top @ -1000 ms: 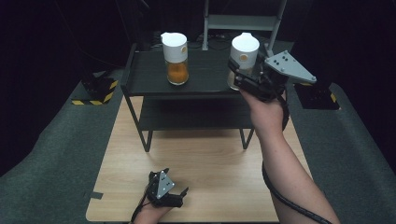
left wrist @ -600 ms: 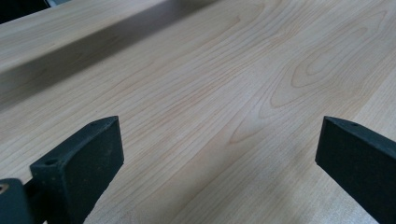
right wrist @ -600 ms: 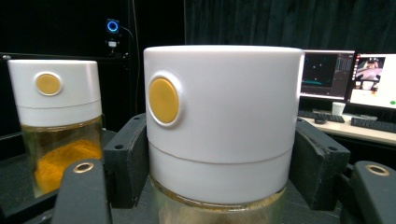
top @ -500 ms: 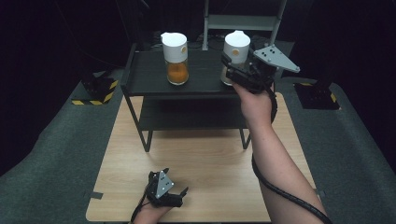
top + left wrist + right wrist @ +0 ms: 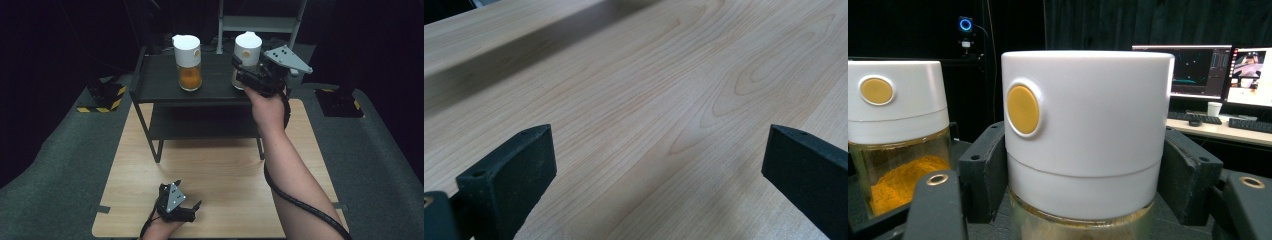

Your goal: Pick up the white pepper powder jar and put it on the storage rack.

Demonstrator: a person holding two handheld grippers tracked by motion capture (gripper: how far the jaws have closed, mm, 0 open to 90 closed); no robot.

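**Right jaws around the pale jar at the shelf's right end; left gripper idle on open tabletop**

From the high view I see my right gripper (image 5: 250, 75) up at the black shelf (image 5: 155, 85), its jaws on either side of the white-capped jar (image 5: 247, 50) that stands near the shelf's right edge. In the right gripper view the two black jaws flank that jar (image 5: 1087, 135) just under its cap and look pressed to its sides, so I read them as clamped on it. The second jar (image 5: 187, 62), holding orange powder, stands apart to its left, with bare shelf between them and more bare shelf out to the left edge. In the right gripper view it (image 5: 898, 135) sits just beyond my left-hand jaw.

My left gripper (image 5: 187, 209) rests low on the wooden table (image 5: 225, 170), close to the near edge. Its own view shows the jaws wide apart with bare wood grain (image 5: 649, 100) between them. Open tabletop runs from there to the shelf legs.
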